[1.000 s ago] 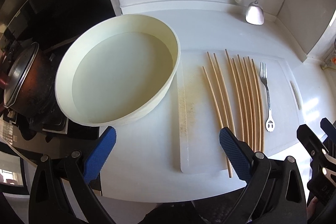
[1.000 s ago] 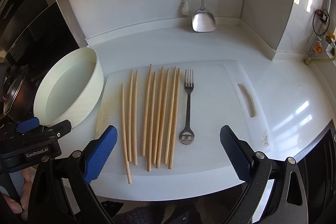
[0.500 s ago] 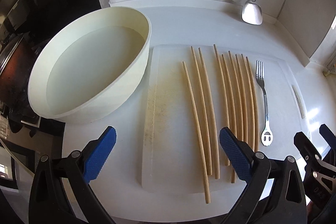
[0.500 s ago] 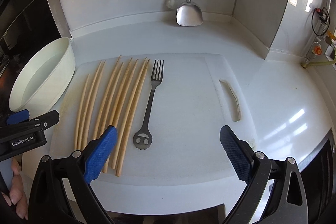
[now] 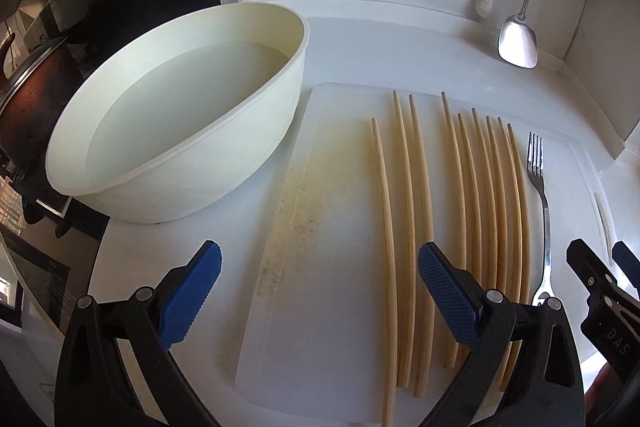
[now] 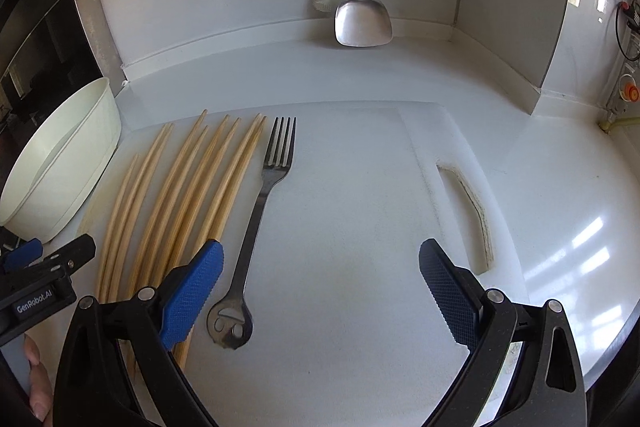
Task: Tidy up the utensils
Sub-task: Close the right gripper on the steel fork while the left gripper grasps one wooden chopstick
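Several wooden chopsticks (image 5: pixel 408 211) lie side by side on a white cutting board (image 5: pixel 332 227), also in the right wrist view (image 6: pixel 180 207). A metal fork (image 6: pixel 256 223) lies just right of them, tines pointing away; it shows in the left wrist view (image 5: pixel 546 227) too. My left gripper (image 5: pixel 320 291) is open and empty, low over the board's near left part. My right gripper (image 6: pixel 320 291) is open and empty, low over the board, with the fork's handle end just inside its left finger (image 6: pixel 192 295).
A large cream bowl (image 5: pixel 180 115) stands left of the board, also in the right wrist view (image 6: pixel 60 163). A dark pot (image 5: pixel 28 99) sits on the stove at far left. A metal spatula (image 6: pixel 362 15) hangs on the back wall. The board's handle slot (image 6: pixel 472 215) is at right.
Both grippers have moved forward and lower toward the board. The right gripper has shifted right, past the chopsticks to the fork. Nothing on the board has moved.
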`<state>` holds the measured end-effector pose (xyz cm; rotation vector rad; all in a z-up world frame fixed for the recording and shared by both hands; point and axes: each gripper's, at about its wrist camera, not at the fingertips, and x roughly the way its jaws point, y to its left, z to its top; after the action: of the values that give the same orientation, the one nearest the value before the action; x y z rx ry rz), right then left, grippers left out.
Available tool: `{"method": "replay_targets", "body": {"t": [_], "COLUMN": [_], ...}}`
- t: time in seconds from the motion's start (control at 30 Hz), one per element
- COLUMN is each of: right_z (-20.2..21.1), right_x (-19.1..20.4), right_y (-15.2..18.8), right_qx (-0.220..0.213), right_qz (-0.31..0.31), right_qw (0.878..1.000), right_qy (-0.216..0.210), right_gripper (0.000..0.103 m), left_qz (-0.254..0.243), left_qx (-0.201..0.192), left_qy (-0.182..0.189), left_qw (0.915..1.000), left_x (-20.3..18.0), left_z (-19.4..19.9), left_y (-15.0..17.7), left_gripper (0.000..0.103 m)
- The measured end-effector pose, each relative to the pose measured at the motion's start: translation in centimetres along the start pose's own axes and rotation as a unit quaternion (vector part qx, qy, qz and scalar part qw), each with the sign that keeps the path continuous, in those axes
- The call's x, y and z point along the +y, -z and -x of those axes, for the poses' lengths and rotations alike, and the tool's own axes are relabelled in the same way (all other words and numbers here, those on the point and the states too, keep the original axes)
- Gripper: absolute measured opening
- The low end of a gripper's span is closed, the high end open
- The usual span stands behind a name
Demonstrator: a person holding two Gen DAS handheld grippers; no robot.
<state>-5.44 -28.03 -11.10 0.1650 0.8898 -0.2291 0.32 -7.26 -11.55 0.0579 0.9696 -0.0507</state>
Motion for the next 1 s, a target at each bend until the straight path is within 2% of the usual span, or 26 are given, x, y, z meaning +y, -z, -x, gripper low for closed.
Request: {"method": "replay_targets", "body": {"t": [0.33,0.53,1.0], "right_z": [-2.1,-2.8,-2.8], "right_x": [1.5,1.5,1.8], "right_y": [-0.5,-0.6,-0.6], "right_qx": [-0.004,0.002,-0.014], "right_qz": [0.018,0.019,0.032], "right_qw": [0.999,0.999,0.998], "right_qy": [0.045,0.050,0.061], "right_gripper": [0.094,0.094,0.093], "left_qz": [-0.002,-0.009,0.001], "left_qx": [-0.001,-0.010,-0.019], "left_qy": [0.001,0.002,-0.001], "left_qw": [1.0000,0.9999,0.9998], "left_x": [0.3,0.0,0.7], "left_z": [-1.6,-1.8,-2.2], "left_y": [0.5,0.4,0.6], "left_gripper": [0.097,0.097,0.096]}}
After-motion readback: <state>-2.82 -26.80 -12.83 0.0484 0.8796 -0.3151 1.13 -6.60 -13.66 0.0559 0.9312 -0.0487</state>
